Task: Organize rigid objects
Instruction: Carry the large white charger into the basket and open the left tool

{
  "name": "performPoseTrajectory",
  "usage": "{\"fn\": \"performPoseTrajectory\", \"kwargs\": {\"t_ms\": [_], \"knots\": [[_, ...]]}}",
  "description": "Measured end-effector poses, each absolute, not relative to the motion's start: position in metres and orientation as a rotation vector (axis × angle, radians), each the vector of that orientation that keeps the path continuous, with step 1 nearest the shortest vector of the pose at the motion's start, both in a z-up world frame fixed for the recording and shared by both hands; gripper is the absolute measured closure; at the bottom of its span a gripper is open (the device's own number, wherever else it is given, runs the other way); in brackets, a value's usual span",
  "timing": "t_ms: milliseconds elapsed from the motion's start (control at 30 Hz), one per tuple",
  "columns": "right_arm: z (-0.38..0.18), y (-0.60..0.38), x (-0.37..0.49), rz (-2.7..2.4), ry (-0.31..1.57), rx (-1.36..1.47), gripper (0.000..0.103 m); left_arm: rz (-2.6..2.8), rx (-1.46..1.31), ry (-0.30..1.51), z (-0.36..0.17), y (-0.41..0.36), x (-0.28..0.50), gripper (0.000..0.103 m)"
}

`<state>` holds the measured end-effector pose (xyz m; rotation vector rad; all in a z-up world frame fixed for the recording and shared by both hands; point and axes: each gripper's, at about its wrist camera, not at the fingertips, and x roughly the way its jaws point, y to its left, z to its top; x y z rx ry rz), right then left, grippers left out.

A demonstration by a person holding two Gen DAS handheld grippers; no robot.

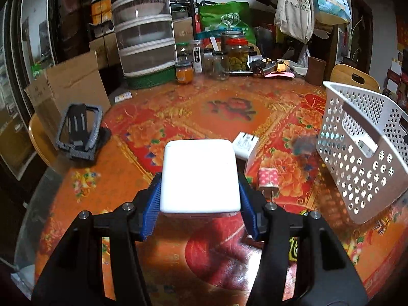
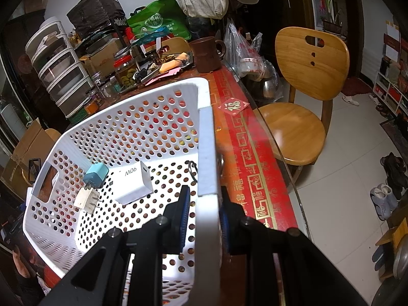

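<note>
Left wrist: left gripper (image 1: 200, 196) clamps white adapter (image 1: 200, 176), lifted. Right gripper (image 2: 202, 214) pinches basket (image 2: 206, 137) rim. Risk: smooth casing slipping from pads.

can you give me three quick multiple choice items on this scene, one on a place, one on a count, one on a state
1. Where is the pink dotted charger?
A. in the basket
B. on the table, right of the held white block
C. on the chair

2. How many chargers lie in the basket?
A. one
B. three
C. five

3. What is the left gripper doing?
A. gripping the white block
B. hanging empty
C. pinching the basket rim

Key: 1 B, it sits on the tablecloth beside the block. 2 B, blue, cream and white ones show. 3 A, both blue pads press its sides.
</note>
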<state>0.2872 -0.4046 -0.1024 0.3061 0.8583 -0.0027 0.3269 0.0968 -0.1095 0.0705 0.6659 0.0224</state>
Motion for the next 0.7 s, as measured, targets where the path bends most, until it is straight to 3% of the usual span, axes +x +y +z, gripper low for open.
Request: {"fn": "performPoseTrajectory", "kwargs": {"t_ms": [367,700], "knots": [[-0.102,-0.404,0.287,0.0,0.858,0.304,0.081,0.02,0.212,0.58,-0.043,0.044,0.329,0.051],[-0.102,-0.403,0.287,0.002,0.858,0.304,0.081,-0.114,0.351,0.54,0.007,-0.057,0.332,0.05]]}}
